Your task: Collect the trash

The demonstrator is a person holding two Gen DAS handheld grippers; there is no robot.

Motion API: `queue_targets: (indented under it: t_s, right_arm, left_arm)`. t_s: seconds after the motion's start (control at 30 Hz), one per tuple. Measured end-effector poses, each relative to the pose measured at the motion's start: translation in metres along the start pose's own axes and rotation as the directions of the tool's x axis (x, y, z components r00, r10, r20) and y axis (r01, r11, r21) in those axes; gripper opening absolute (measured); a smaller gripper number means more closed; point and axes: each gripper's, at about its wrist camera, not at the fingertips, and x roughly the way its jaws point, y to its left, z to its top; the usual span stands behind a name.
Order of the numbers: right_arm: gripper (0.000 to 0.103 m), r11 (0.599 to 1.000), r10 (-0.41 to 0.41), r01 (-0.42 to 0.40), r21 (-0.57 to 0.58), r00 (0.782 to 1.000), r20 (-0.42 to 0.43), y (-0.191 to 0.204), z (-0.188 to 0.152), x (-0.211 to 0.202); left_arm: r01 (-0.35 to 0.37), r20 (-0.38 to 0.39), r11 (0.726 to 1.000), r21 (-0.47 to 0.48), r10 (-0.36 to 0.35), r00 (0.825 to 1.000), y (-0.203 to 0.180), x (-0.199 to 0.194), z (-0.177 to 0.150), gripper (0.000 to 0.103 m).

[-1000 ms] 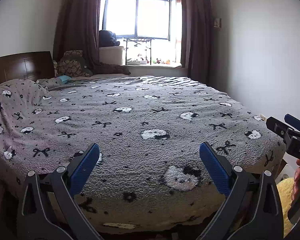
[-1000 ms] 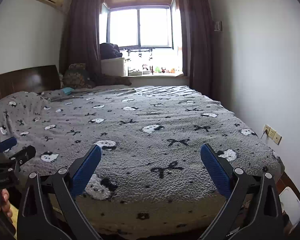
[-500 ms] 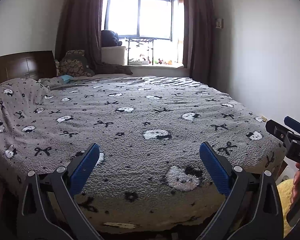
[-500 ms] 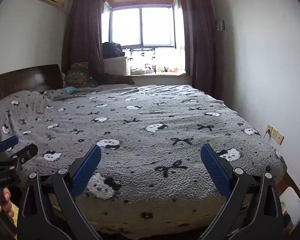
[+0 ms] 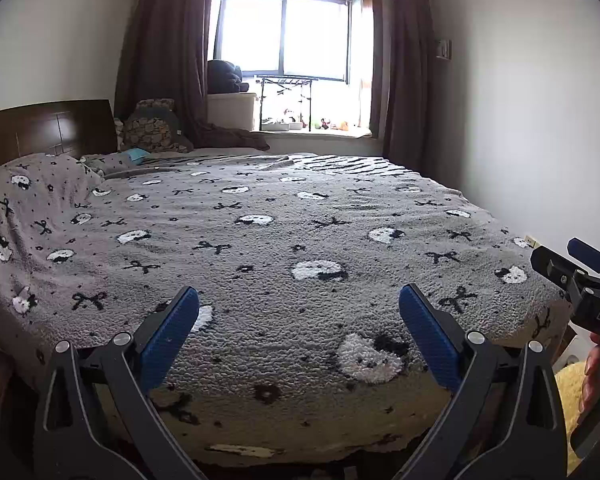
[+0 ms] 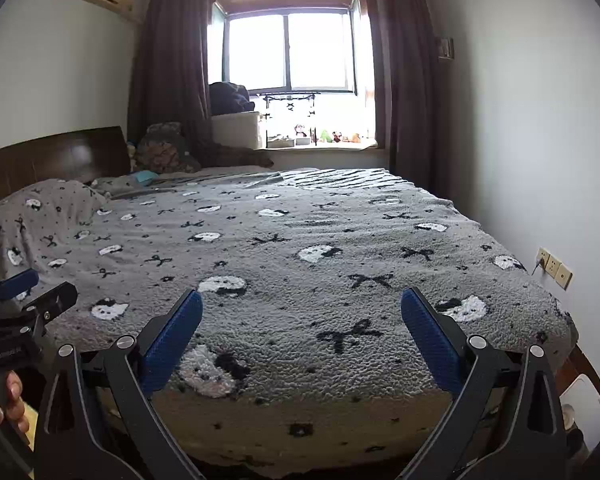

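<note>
My left gripper (image 5: pixel 299 304) is open and empty, held over the foot of a bed with a grey blanket (image 5: pixel 284 232) patterned with cats and bows. My right gripper (image 6: pixel 301 306) is open and empty, also over the foot of the bed (image 6: pixel 320 248). Each gripper shows at the edge of the other's view: the right one (image 5: pixel 580 276) at the far right, the left one (image 6: pixel 24 300) at the far left. A small teal item (image 5: pixel 134 154) lies near the pillows; I cannot tell what it is. No clear trash shows.
A dark wooden headboard (image 5: pixel 40 128) is at the left. A patterned cushion (image 5: pixel 152 130) and a white box (image 5: pixel 232 110) sit by the window (image 5: pixel 284 40). A white wall (image 6: pixel 540 120) with sockets (image 6: pixel 554 266) runs along the right. A yellow fluffy thing (image 5: pixel 572 392) lies by the bed's right corner.
Both views have drifted slightly to the left over the bed. Both grippers stay open and empty.
</note>
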Motion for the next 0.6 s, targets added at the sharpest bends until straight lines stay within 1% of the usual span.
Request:
queue_targets:
  t_s: [0.6]
  right_arm:
    - [0.1,1.0,0.008,-0.008,0.011,1.0,-0.005,-0.0009,-0.0021,0.0022]
  left_arm:
    - [-0.002,-0.002,1.0,-0.001,0.002,1.0,0.0006,-0.0008,0.0009,0.095]
